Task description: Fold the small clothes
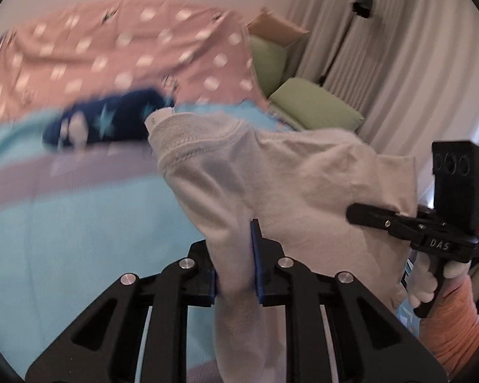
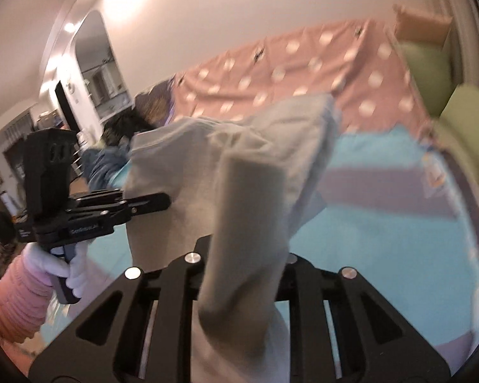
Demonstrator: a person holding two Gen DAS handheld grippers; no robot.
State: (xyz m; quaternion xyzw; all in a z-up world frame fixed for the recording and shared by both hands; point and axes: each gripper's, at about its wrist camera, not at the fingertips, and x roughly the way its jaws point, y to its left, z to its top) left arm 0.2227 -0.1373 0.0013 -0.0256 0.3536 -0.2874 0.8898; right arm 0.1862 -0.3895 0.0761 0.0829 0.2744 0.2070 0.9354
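A small beige garment with a ribbed collar hangs in the air above the bed, held by both grippers. My left gripper is shut on one edge of it; the cloth drapes down between the blue pads. It also shows in the right wrist view, pinching the cloth from the left. My right gripper is shut on the garment; cloth hides its fingers. It shows in the left wrist view, clamped on the garment's right side.
The bed has a light blue and purple striped cover. A navy star-patterned garment lies on it. A pink dotted blanket lies behind. Green cushions and curtains are at the right. A dark clothes pile is at the left.
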